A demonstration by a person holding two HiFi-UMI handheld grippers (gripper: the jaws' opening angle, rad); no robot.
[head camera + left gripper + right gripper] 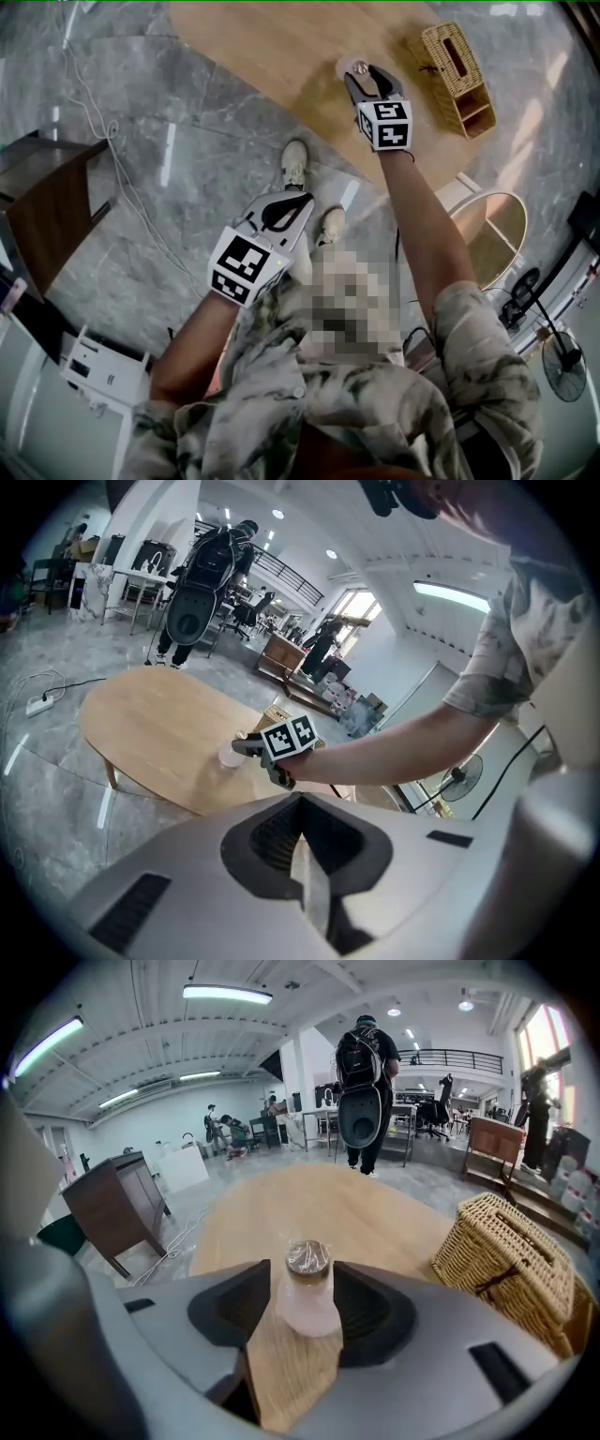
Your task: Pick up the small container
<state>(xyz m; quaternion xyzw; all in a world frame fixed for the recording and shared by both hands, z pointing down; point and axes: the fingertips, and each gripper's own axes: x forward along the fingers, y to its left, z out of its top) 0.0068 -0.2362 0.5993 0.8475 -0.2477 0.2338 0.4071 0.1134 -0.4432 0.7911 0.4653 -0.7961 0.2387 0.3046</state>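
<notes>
- Closest to our body, we hold the left gripper (298, 201) low over the grey marble floor (187, 159). Its jaws are pressed together with nothing between them, and it is well away from the work.
- Further out, our right gripper (367, 81) reaches over the near edge of the oval light-wood bench (262, 47). Its jaws stand wide apart.
- The small translucent plastic container with a foil-covered top (307, 1288) stands on the bench directly between those jaws, near their tips. As far as we can see the pads do not press it, so we judge it bracketed but not gripped.
- It stands upright, long axis vertical, top up. The jaws flank its sides, so we think closing them is all the next move needs. The right hand is by far the nearer one.
- Beyond and to the right lies a rectangular woven wicker box (506, 1251), well apart from the container.
- We count two grippers, one container, one wicker box and one bench.
</notes>
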